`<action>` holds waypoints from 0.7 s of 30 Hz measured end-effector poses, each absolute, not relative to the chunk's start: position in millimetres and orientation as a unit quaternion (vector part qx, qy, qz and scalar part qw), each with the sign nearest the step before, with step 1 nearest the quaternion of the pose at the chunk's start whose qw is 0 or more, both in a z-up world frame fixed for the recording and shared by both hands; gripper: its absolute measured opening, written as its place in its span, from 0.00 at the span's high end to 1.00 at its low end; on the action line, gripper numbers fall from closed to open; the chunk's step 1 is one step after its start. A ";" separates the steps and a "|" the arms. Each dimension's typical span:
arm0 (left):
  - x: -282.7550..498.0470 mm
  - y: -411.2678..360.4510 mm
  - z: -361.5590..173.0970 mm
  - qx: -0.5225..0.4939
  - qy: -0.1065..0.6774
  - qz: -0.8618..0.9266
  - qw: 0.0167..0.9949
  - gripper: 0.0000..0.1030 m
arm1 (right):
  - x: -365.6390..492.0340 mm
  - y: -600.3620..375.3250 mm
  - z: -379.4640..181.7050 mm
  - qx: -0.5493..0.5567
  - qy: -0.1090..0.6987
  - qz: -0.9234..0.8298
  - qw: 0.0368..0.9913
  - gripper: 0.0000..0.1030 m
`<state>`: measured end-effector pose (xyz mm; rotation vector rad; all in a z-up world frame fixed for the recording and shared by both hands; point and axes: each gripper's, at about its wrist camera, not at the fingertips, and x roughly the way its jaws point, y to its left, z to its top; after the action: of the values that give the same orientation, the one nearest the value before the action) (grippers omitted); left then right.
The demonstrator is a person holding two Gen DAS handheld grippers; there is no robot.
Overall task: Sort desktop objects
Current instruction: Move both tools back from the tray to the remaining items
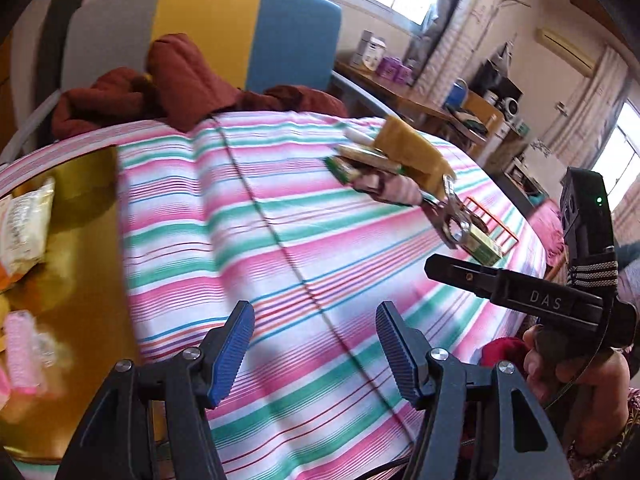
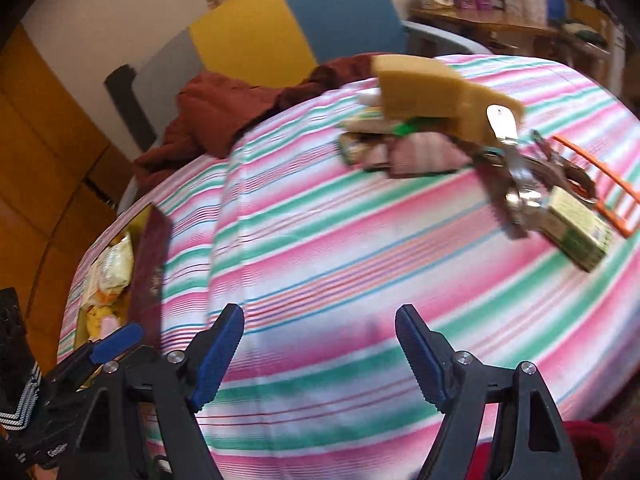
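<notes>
A heap of small objects lies on the striped cloth (image 1: 248,240): a tan block (image 1: 408,152), green packets (image 1: 352,164), a metal clip tool (image 1: 452,216) and a green carton (image 1: 484,246). My left gripper (image 1: 316,344) hovers open over bare cloth, well short of the heap. In the right wrist view my right gripper (image 2: 320,344) is also open and holds nothing. The tan block (image 2: 432,92), metal tool (image 2: 516,168) and green carton (image 2: 576,236) lie ahead to its upper right.
A gold box (image 1: 88,208) at the left holds snack packets (image 1: 28,224) and a pink item (image 1: 24,356). An orange wire rack (image 2: 600,176) stands behind the carton. Dark red bedding (image 1: 180,84) and a coloured headboard (image 1: 208,28) lie beyond. A hand (image 1: 560,360) holds the right tool.
</notes>
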<state>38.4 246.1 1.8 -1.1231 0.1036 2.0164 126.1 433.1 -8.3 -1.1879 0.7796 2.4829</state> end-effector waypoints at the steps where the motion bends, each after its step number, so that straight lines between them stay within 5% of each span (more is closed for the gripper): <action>1: 39.5 251.1 -0.1 -0.445 0.039 0.796 0.409 0.38 | 130.0 438.2 -10.4 -0.412 0.271 0.857 0.147 0.23; 21: 54.1 300.5 -12.9 -0.464 0.066 0.770 0.432 0.38 | 165.8 494.4 -4.0 -0.400 0.287 0.851 0.184 0.22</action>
<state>54.1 300.5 -12.9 -1.1571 0.1651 1.9192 165.8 494.4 -4.0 -1.1271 0.8096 2.3983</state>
